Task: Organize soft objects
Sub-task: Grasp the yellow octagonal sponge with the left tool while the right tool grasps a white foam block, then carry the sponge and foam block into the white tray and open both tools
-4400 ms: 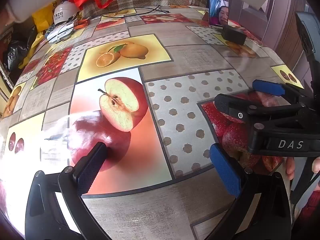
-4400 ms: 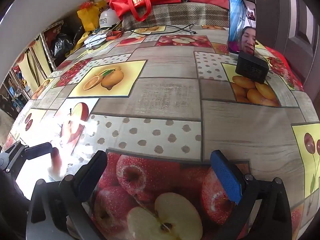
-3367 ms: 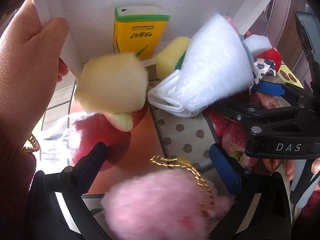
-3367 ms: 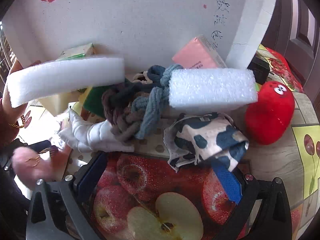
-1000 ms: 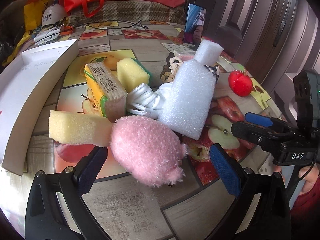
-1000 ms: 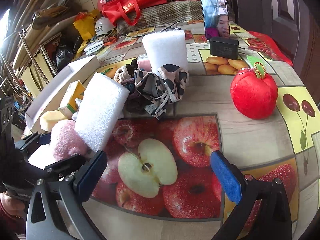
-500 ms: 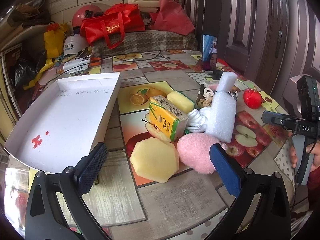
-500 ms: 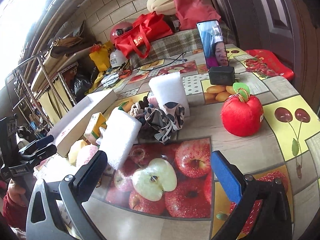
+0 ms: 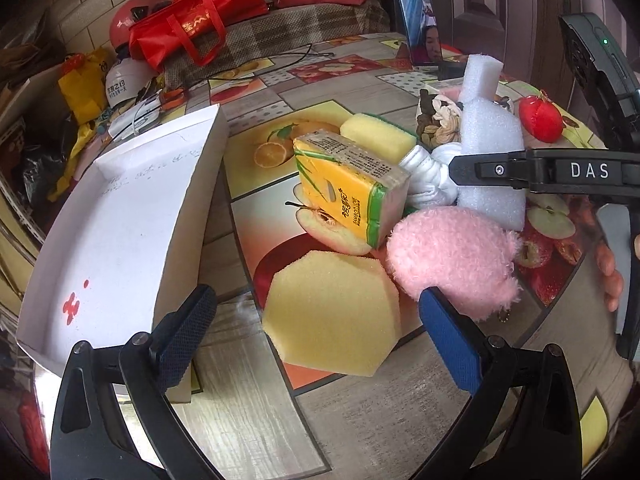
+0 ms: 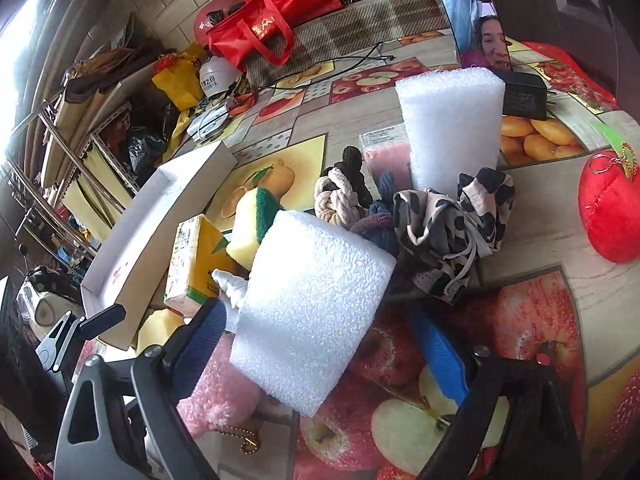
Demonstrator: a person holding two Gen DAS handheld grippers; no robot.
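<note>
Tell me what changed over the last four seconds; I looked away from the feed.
The white tray was tipped, dumping soft objects onto the table; it now lies beside them. Left hand-held gripper closed in on the yellow sponge, right hand-held gripper on a white foam block. Both stay open; the phone stayed put.

A yellow hexagonal sponge [image 9: 334, 312] lies flat beside a pink fluffy toy [image 9: 452, 256]. Behind them a tissue pack [image 9: 348, 184] leans tilted, a white foam block [image 10: 308, 308] slants, and a red plush apple [image 10: 610, 216] sits apart.
</note>
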